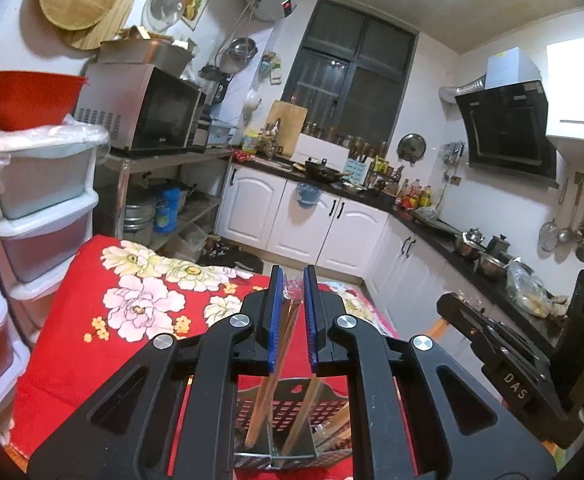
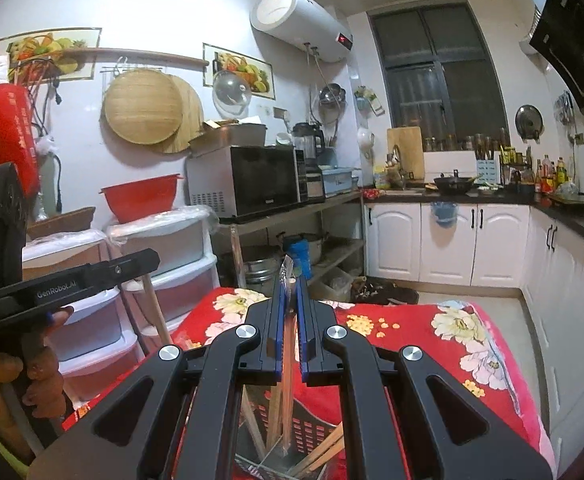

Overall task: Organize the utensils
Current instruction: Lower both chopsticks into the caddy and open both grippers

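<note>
A: Chopsticks, where are they?

B: On the left, the left gripper (image 1: 293, 280) pinches wooden chopsticks in clear wrap (image 1: 288, 312) above a perforated metal utensil holder (image 1: 288, 412) on a red floral cloth (image 1: 72, 320).

A: And rightward?

B: The right gripper (image 2: 291, 280) is clamped on another wrapped wooden pair (image 2: 288, 344) over that holder.

Wooden chopsticks (image 1: 288, 320); perforated metal holder (image 1: 292, 412); plush floral cloth (image 1: 92, 280)
</note>
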Tool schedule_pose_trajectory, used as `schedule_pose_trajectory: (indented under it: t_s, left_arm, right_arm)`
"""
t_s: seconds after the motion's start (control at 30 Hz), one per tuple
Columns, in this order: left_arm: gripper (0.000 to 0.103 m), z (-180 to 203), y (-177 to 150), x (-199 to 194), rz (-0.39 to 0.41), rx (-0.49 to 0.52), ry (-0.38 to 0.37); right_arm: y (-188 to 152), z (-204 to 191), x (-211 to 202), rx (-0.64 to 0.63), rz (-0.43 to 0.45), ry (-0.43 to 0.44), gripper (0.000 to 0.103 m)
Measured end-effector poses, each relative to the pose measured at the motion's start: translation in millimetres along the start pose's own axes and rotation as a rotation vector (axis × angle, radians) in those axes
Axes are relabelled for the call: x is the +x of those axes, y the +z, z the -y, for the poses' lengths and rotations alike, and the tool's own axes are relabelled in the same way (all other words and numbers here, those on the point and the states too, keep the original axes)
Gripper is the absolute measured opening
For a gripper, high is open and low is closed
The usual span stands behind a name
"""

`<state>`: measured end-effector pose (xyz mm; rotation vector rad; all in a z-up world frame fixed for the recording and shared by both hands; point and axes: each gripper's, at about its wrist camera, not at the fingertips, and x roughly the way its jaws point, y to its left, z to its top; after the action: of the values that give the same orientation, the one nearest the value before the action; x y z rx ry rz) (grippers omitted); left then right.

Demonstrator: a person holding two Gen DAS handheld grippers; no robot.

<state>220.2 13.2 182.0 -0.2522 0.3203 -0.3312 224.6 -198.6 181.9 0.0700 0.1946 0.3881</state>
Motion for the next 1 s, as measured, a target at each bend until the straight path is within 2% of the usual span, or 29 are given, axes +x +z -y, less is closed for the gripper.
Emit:
schedule_pose_trajectory:
  t_s: [0.33, 1.0]
  left_arm:
    - [0.005, -14.1, -17.9, 30.5, -0.044, -0.031, 0.036]
    - [0.005, -24.4, -47.6, 52.8, -0.123, -0.037, 0.054]
  right_arm:
    - [-20.4, 10.8, 28.2, -0.003, -0.047, -0.051, 0.006]
    - [-55.6, 9.1, 52.5, 0.028, -0.141, -0.037, 0.006]
